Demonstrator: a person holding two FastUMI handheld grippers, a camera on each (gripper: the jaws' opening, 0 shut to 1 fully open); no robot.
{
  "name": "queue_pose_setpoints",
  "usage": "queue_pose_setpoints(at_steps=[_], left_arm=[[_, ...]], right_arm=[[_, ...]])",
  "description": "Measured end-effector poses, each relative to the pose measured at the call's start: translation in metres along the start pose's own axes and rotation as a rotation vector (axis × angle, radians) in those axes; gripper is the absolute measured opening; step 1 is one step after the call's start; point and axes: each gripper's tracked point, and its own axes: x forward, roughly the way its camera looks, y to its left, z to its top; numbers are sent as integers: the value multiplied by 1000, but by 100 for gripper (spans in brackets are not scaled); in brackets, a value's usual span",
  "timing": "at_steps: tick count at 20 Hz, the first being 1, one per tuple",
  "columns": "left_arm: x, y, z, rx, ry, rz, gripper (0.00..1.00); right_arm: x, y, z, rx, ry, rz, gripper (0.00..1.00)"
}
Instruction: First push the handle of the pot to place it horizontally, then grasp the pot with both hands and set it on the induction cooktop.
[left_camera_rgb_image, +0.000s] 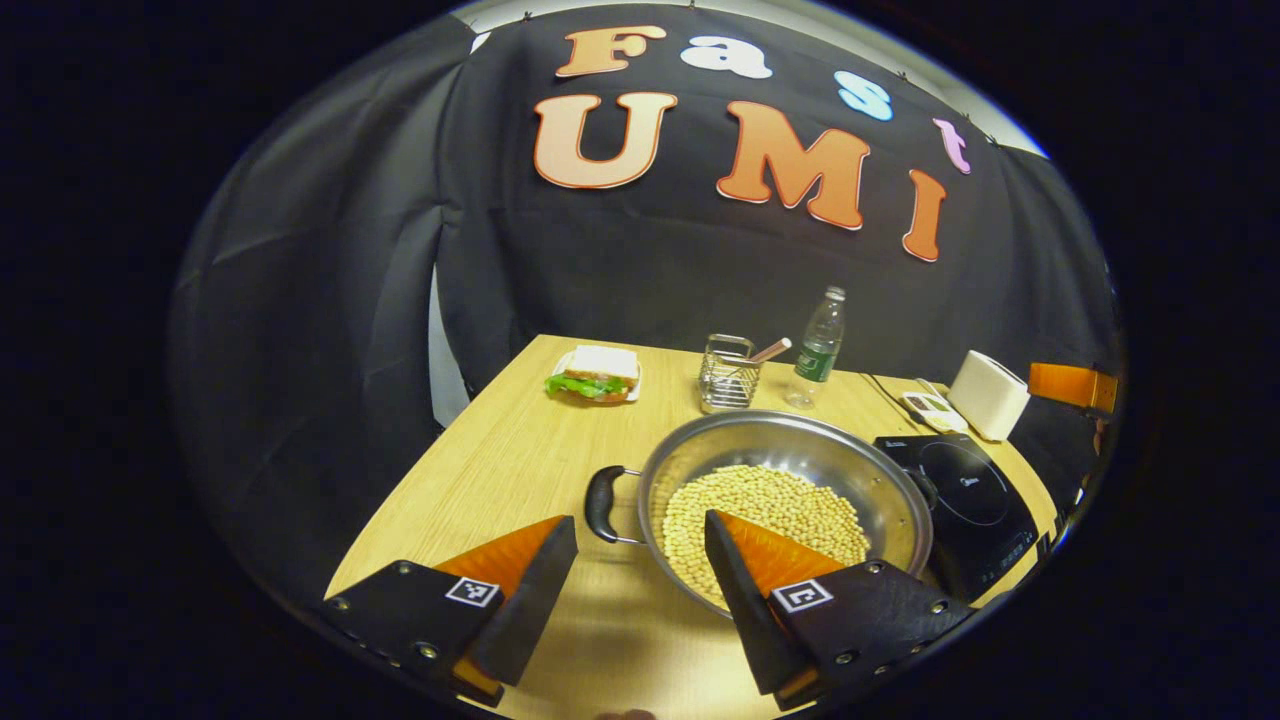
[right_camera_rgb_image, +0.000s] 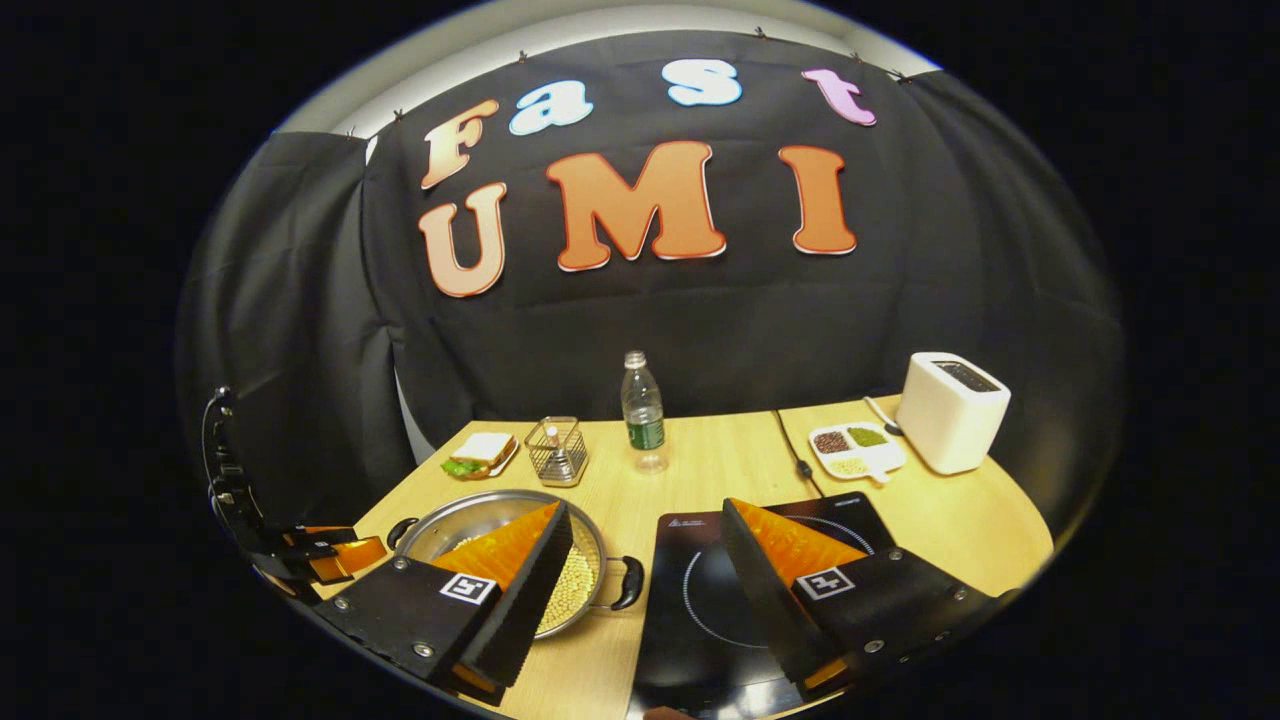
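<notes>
— Wooden surface (right_camera_rgb_image: 700, 470) carried the pot (left_camera_rgb_image: 790, 470) of beans just beside the induction cooktop (right_camera_rgb_image: 760, 590), handles already level, it seemed.

— Both tongs, left tongs (left_camera_rgb_image: 640, 570) and right tongs (right_camera_rgb_image: 648, 560), hung spread, pinching nothing; each needed a handle next.

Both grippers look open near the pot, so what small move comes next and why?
Probably ease the left gripper forward so its open fingers straddle the pot's left handle. The handles already lie level, the pot sits beside the cooktop, and neither gripper holds anything.
</notes>
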Motion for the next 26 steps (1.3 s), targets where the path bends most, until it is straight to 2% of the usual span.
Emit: queue_pose_setpoints(at_steps=[6, 10, 15, 20, 21, 22, 23, 24, 26], left_arm=[[38, 24, -9, -12, 48, -11, 83], [63, 27, -8, 14, 52, -30, 84], [84, 19, -20, 28, 101, -57, 86], [95, 13, -26, 21, 133, -77, 82], [93, 8, -26, -4, 128, -91, 82], [93, 8, -26, -2, 142, -87, 69], [90, 8, -30, 4, 154, -76, 55], [89, 9, -29, 1, 158, -65, 53], [85, 8, -29, -18, 166, -47, 50]], right_arm=[[60, 21, -64, -20, 165, -7, 94], [85, 17, -94, -56, 237, -48, 94], [96, 23, -121, -54, 313, -38, 94], [104, 25, -129, -73, 319, -27, 94], [104, 26, -130, -84, 319, -24, 93], [106, 21, -128, -104, 306, -38, 89], [106, 18, -127, -115, 299, -45, 76], [106, 20, -125, -122, 294, -45, 67], [108, 21, -126, -99, 300, -40, 59]])
